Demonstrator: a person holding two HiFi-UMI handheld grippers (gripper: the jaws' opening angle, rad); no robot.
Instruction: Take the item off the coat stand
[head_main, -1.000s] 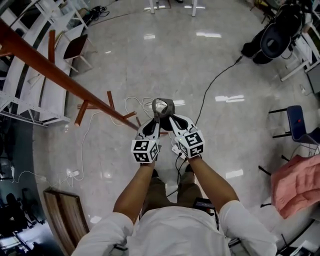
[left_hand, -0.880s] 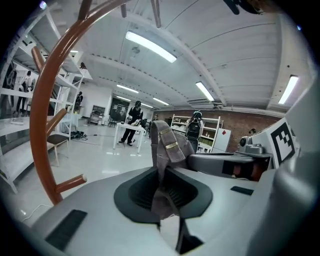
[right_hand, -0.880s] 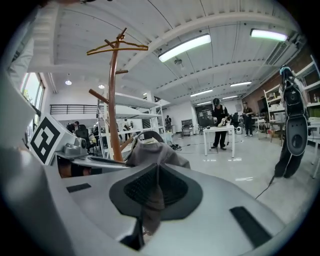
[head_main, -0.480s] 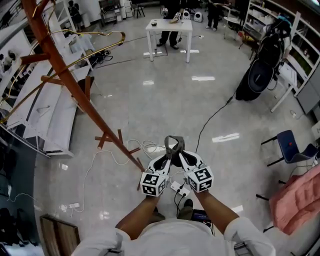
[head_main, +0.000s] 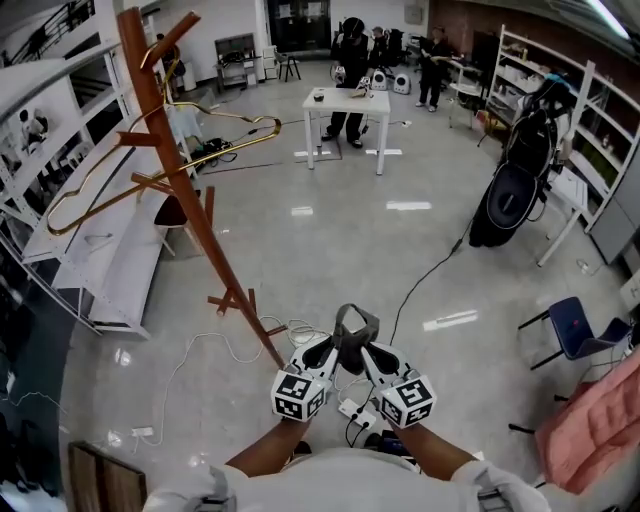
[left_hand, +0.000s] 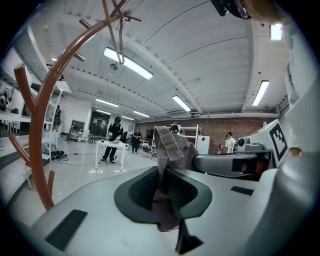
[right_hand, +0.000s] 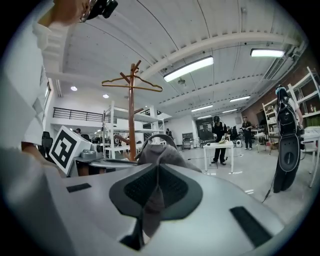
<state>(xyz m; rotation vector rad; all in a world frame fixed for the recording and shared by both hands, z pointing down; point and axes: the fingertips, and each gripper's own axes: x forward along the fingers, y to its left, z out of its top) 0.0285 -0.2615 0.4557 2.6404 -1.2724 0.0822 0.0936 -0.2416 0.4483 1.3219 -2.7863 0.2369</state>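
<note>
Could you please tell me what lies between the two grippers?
A grey fabric item, clamped by the left gripper and the right gripper; the head view shows it.

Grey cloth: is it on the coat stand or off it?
Off. The left gripper and right gripper pinch the grey cloth away from the coat stand.

View tilted up, coat stand (head_main: 200, 215) top revealed

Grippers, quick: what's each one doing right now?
Left gripper: closed on the grey fabric item.
Right gripper: closed on the same grey fabric item.
</note>
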